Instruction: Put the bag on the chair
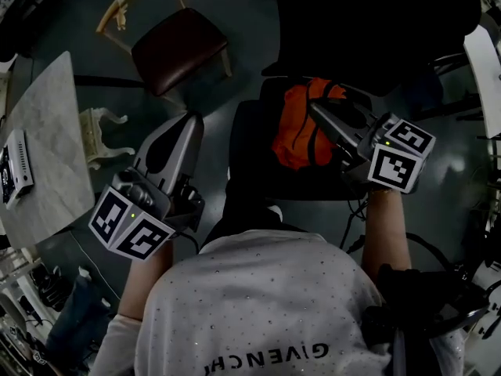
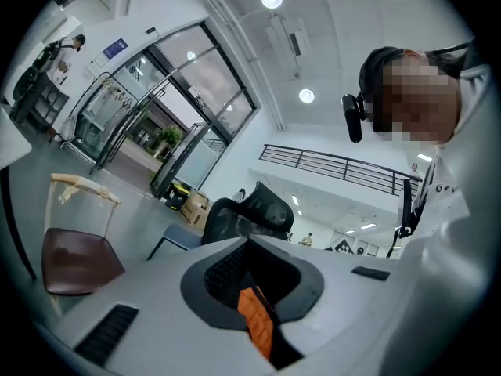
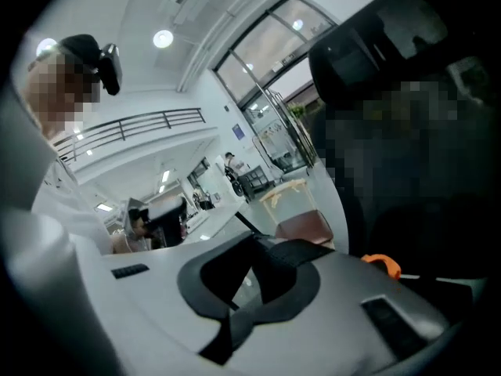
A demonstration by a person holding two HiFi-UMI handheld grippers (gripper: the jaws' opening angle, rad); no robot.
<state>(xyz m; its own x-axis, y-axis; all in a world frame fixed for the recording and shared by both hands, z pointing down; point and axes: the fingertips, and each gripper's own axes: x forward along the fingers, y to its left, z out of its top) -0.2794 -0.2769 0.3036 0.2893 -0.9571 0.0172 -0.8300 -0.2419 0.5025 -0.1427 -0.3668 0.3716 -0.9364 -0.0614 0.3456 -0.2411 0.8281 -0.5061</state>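
Bag (image 1: 293, 139) — orange with black straps; hangs over the seat of the black chair (image 1: 250, 167); whether it touches the seat cannot be told.
Right tool (image 1: 317, 108) — jaws closed on a black strap (image 3: 286, 253) at the bag's top.
Left tool (image 1: 190, 120) — well left of the bag; jaws closed, pinching an orange strip (image 2: 254, 319) of unclear origin.
Brown chair (image 1: 176, 45) — wooden frame, beyond the left tool.
Desk (image 1: 47, 147) — marble top, far left.
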